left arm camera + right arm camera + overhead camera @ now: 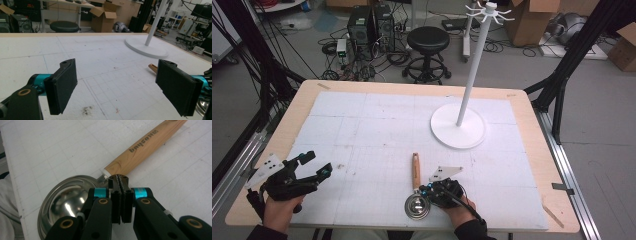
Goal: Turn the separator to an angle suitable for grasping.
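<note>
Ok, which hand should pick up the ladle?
Right. The right gripper sits with shut fingers at the ladle, by the neck where the wooden handle joins the bowl. The left gripper is open, well off to the side.

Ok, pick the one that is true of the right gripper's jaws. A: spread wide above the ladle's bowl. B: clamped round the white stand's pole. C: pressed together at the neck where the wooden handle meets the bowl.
C: in the right gripper view the right gripper has its jaws closed together over the ladle, just where handle joins bowl.
</note>
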`<state>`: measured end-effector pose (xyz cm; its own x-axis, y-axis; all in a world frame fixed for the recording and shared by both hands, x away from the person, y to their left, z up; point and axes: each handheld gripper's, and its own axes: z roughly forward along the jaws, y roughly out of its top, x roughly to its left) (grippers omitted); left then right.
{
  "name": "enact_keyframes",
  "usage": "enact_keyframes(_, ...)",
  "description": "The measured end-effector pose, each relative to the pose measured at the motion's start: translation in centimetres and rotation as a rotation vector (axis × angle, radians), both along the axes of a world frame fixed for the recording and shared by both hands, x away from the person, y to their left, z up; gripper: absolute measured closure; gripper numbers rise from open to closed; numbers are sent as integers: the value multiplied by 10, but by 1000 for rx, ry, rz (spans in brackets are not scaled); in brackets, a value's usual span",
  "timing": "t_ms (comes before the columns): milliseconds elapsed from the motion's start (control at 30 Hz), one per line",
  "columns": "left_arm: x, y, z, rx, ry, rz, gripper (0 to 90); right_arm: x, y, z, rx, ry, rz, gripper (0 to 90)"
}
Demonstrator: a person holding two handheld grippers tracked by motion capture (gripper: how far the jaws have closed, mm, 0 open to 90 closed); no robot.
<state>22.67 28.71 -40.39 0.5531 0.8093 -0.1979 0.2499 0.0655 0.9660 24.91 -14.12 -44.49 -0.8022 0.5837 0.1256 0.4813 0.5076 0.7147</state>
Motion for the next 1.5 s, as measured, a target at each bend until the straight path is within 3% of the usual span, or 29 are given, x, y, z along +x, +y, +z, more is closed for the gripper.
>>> enact_keyframes(633,0,0,0,7,4,3,179,-4,13,-1,17,10,26,890)
enact_keyframes(967,0,1,0,3,4,6,180,-3,37,-2,27,12,55,890)
enact_keyframes(1500,0,1,0,2,7,9,180,2,47,-3,26,-6,29,890)
